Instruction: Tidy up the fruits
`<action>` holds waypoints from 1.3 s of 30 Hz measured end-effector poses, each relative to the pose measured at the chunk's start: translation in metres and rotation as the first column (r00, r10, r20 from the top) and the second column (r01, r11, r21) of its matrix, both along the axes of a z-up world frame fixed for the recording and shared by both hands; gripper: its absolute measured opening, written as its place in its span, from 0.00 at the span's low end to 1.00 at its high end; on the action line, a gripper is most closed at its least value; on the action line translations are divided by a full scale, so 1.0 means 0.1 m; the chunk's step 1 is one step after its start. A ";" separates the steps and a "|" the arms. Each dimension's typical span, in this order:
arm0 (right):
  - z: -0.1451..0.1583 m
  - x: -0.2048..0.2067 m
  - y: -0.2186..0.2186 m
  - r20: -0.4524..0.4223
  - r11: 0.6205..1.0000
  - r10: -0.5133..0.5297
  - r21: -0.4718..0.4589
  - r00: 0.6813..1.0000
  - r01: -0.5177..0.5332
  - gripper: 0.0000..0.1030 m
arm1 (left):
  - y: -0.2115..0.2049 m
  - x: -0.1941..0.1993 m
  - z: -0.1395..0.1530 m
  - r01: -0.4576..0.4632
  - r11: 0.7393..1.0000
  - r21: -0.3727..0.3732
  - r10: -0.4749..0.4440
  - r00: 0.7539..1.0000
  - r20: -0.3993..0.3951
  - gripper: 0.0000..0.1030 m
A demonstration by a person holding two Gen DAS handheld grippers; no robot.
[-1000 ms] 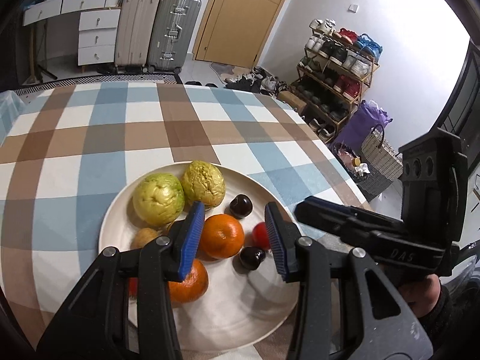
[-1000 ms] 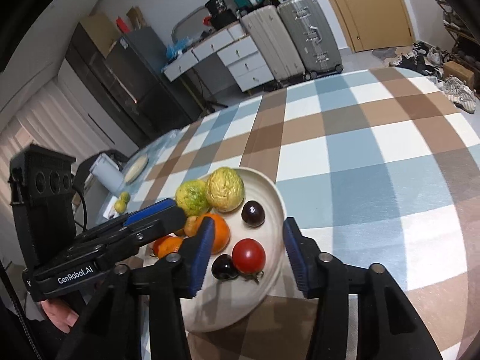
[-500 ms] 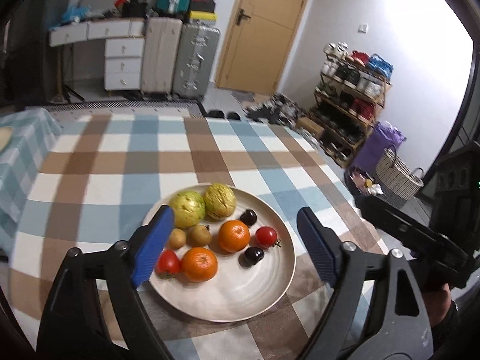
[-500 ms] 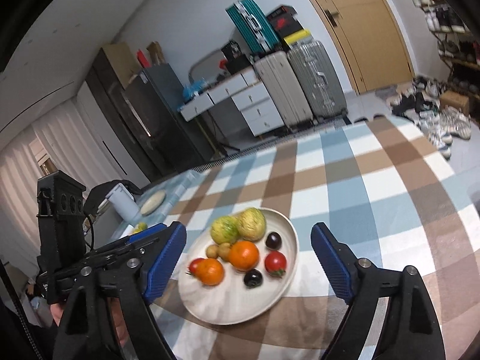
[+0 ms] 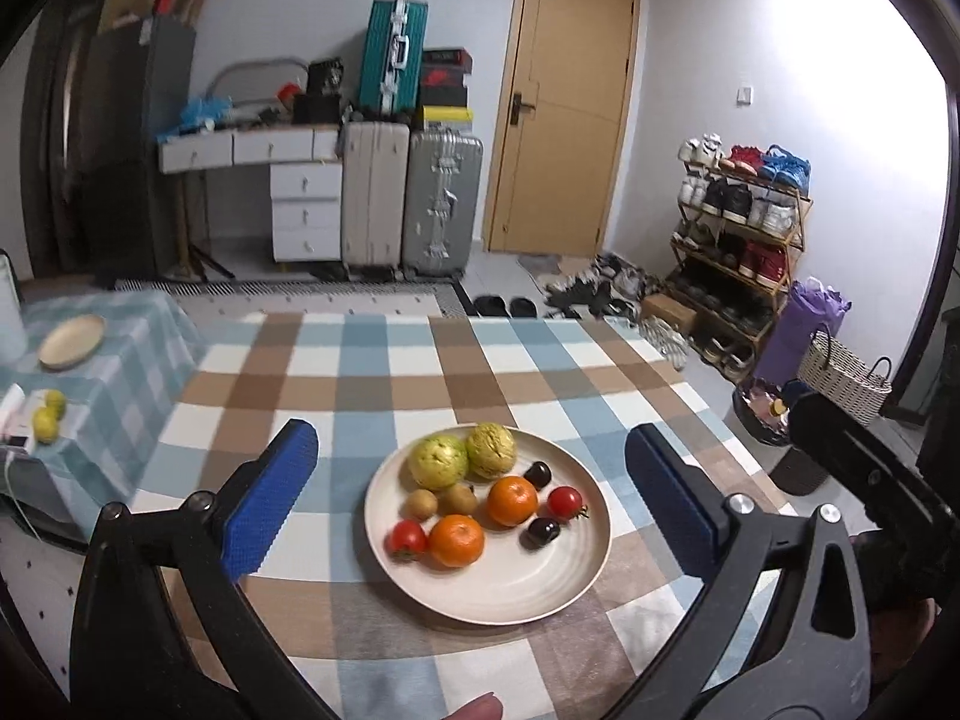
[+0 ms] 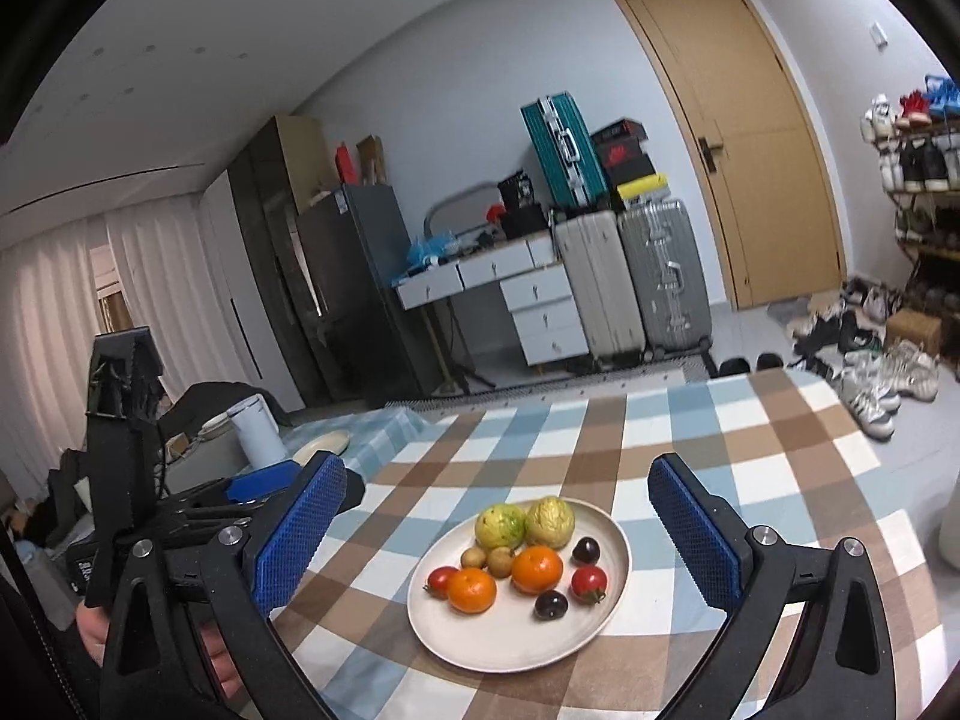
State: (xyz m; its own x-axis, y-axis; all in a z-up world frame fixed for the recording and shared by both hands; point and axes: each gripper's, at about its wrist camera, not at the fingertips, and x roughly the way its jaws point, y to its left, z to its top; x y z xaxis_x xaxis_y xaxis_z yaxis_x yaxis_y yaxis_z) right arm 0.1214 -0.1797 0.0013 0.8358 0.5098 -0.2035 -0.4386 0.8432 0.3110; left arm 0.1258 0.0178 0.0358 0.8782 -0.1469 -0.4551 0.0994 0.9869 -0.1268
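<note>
A cream plate (image 5: pixel 510 588) (image 6: pixel 498 636) rests on the checked tablecloth (image 5: pixel 384 384). On it lie two green-yellow guavas (image 5: pixel 438 461), two oranges (image 5: pixel 512 500), two red tomatoes (image 5: pixel 564 502), two dark plums (image 5: pixel 543 531) and two small brown fruits (image 5: pixel 422 504). My left gripper (image 5: pixel 469 432) hangs above and short of the plate, its jaws opening wide with nothing between them. My right gripper (image 6: pixel 498 465) hovers likewise, its jaws also opening and holding nothing. In the left wrist view, the right gripper's black body (image 5: pixel 840 462) shows at the right edge.
A lower side table (image 5: pixel 120 360) at the left carries a tan plate (image 5: pixel 71 341) and two green fruits (image 5: pixel 48 414). Suitcases (image 5: pixel 441 198), a drawer unit and a door stand behind; a shoe rack (image 5: pixel 738 228) is at the right. A fingertip (image 5: pixel 474 708) shows at the bottom.
Both grippers rose and drew back from the plate while their jaws spread from narrow to wide. All the fruit stayed on the plate.
</note>
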 end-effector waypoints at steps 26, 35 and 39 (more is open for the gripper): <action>-0.21 -0.82 0.21 0.303 0.978 -0.094 -0.151 0.948 0.145 1.00 | 0.35 -0.73 -0.38 -0.172 0.984 0.039 0.165 0.974 0.156 1.00; -0.51 -0.78 0.25 0.292 0.959 -0.098 -0.227 0.951 0.169 1.00 | 0.32 -0.64 -0.78 -0.169 0.978 0.120 0.146 0.973 0.178 1.00; -0.60 -0.73 0.26 0.275 0.957 -0.098 -0.236 0.956 0.166 1.00 | 0.32 -0.56 -0.93 -0.168 0.976 0.135 0.148 0.978 0.148 1.00</action>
